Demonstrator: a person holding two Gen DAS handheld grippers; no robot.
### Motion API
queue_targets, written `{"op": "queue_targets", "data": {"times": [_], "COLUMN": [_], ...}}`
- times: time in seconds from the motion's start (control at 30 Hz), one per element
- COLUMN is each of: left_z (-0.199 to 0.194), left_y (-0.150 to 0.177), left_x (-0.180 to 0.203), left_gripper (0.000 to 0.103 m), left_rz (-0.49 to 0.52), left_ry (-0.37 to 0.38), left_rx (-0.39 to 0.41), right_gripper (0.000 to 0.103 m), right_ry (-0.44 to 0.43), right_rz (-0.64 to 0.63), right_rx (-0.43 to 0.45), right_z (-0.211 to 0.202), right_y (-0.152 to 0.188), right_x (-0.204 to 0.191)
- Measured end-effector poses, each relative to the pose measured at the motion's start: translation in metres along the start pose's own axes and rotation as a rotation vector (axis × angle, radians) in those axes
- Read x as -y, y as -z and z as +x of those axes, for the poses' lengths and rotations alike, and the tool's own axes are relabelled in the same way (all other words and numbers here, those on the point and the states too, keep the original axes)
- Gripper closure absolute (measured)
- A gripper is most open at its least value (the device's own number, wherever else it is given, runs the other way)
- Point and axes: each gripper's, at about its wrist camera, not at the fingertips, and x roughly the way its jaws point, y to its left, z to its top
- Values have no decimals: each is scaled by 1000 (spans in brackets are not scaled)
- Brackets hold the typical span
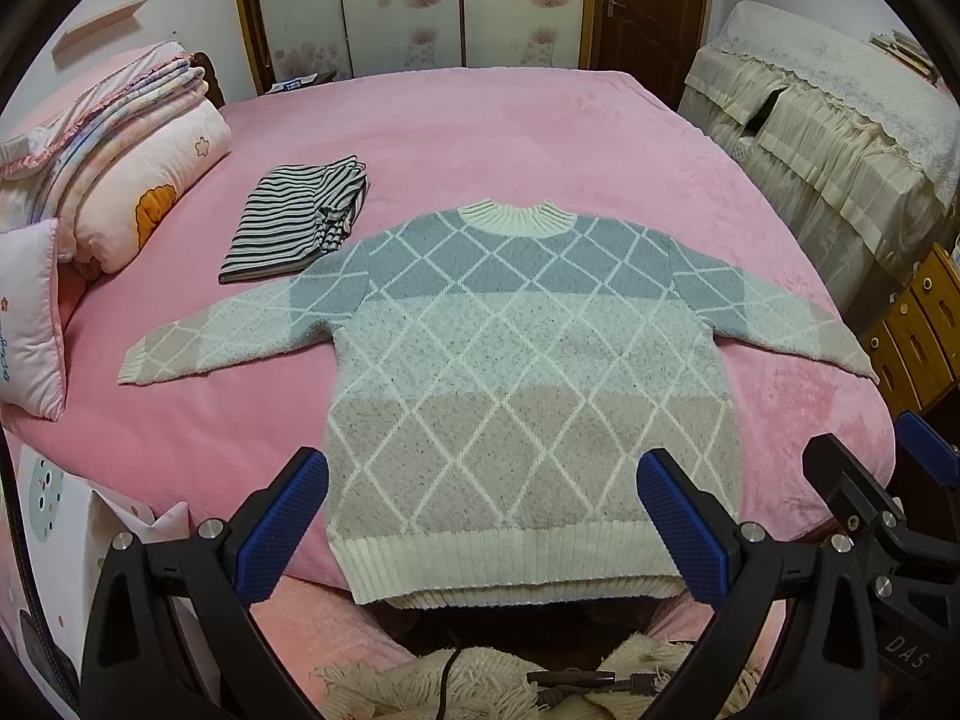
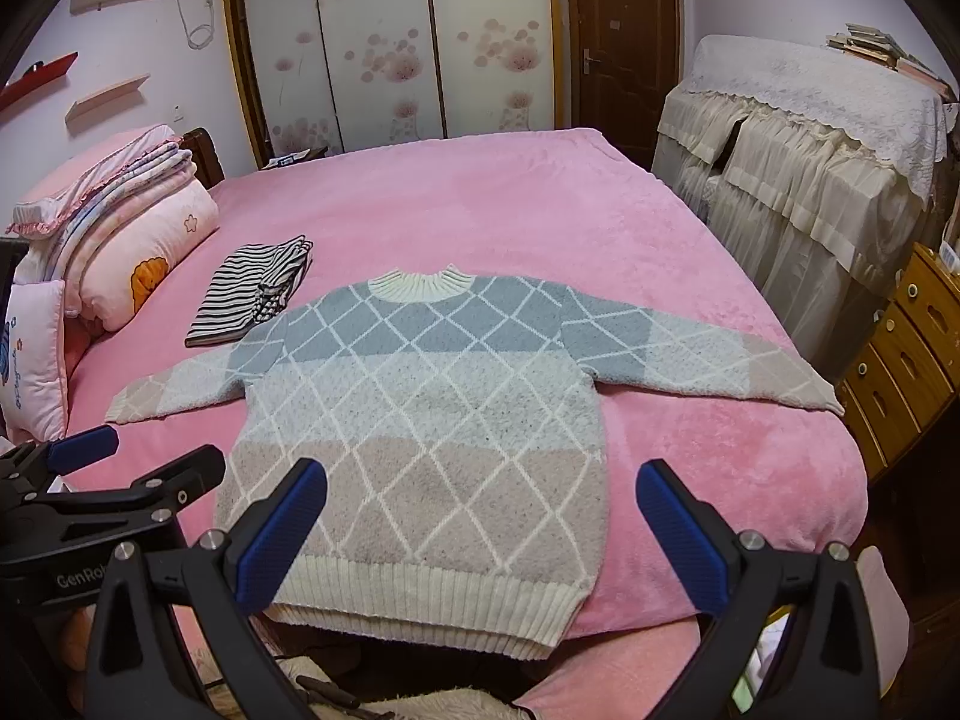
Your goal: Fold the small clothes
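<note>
A small knit sweater (image 1: 510,360) with blue, pale green and beige bands and a white diamond pattern lies flat on the pink bed (image 1: 480,132), sleeves spread, hem toward me. It also shows in the right wrist view (image 2: 420,414). My left gripper (image 1: 483,522) is open and empty, just above the hem; it also shows in the right wrist view (image 2: 126,456). My right gripper (image 2: 480,534) is open and empty, near the hem's right corner; it also shows in the left wrist view (image 1: 888,468).
A folded striped garment (image 1: 300,228) lies on the bed left of the sweater's collar. Folded quilts and pillows (image 1: 120,180) sit at the left. A lace-covered cabinet (image 2: 810,168) and wooden drawers (image 2: 912,348) stand right. A shaggy rug (image 1: 480,684) lies on the floor.
</note>
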Motion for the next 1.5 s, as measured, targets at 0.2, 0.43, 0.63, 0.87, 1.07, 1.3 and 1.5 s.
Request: {"op": "queue_targets", "data": {"times": [0.2,0.43,0.63,0.87,1.07,1.3,1.5], "left_z": [1,6,7,8,9,-6,-26], "left_y": [2,3,1,-4,-6,-33,-71], "left_x": [1,0,0,2,2,12,44], "left_gripper": [1,1,1,1,1,1,1], "left_rz": [-1,-7,-4,-3,-6,25,110], "left_ry": [1,5,8,10,12,13,127], "left_rx": [-6,-22,-31,-45,-45,84,172], "right_gripper": [0,0,0,0,0,0,0], "right_ry": [-1,-6,-5,-8,-8,15,69], "right_rz": [1,1,2,3,11,32,52], "right_rx": [-2,-9,-10,-12,-9,34,92], "right_z": [3,9,8,9,12,7,-3], "right_y": [1,9,5,7,7,0,-19], "right_x": [0,-3,0,-2,2,19,54]}}
